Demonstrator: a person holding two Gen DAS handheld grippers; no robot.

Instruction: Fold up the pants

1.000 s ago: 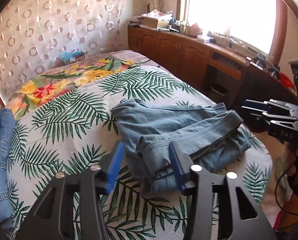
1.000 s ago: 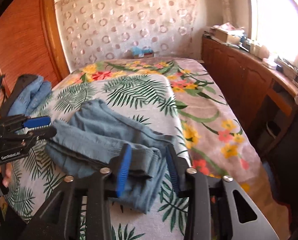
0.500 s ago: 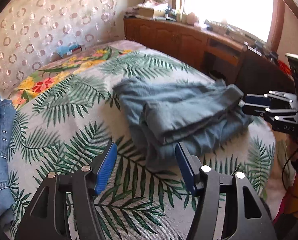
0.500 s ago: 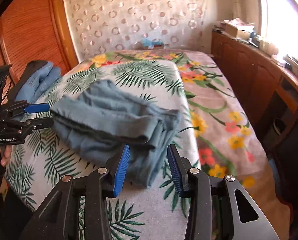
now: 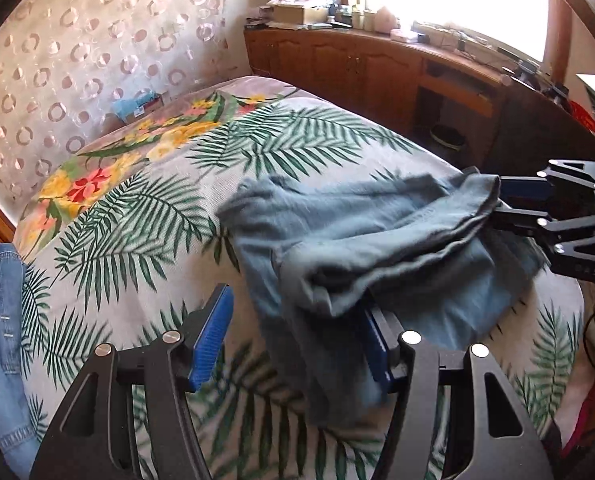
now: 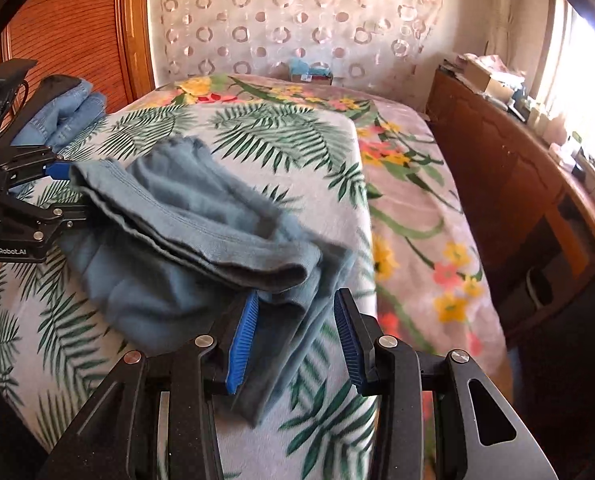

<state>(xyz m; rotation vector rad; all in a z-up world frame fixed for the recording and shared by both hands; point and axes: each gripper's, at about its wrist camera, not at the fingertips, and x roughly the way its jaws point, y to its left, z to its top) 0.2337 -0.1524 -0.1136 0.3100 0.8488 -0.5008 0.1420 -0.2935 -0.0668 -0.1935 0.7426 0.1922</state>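
Pants (image 5: 377, 240): folded grey-blue bundle, lying on the bed, near the foot-end edge closest to both cameras, layers stacked and a bit blurred.
Bed (image 5: 145, 240): covered in a palm-leaf spread with a flowered strip beyond it; the pants sit on the palm-leaf part.
Left hand-held gripper (image 5: 297, 340): at the pants' near corner, and its jaws have just been opening, now standing apart; the left blue pad is clear of the cloth, over bare bedspread, while the right pad is tucked under the drooping edge of the fold. No squeeze on the fabric here.
Right hand-held gripper (image 6: 293, 340): at the opposite end of the pants, jaws apart; the hanging corner of the bundle drops down between the pads, the left pad right at the cloth, the right pad standing off it. Whether the left pad actually touches is hard to tell.
Denim pile (image 6: 63, 116): lighter blue jeans, well apart from the pants, at the bed's far side by the wooden wall.
Wooden cabinet (image 6: 517, 184): runs beside the bed, under the bright window, cluttered on top.
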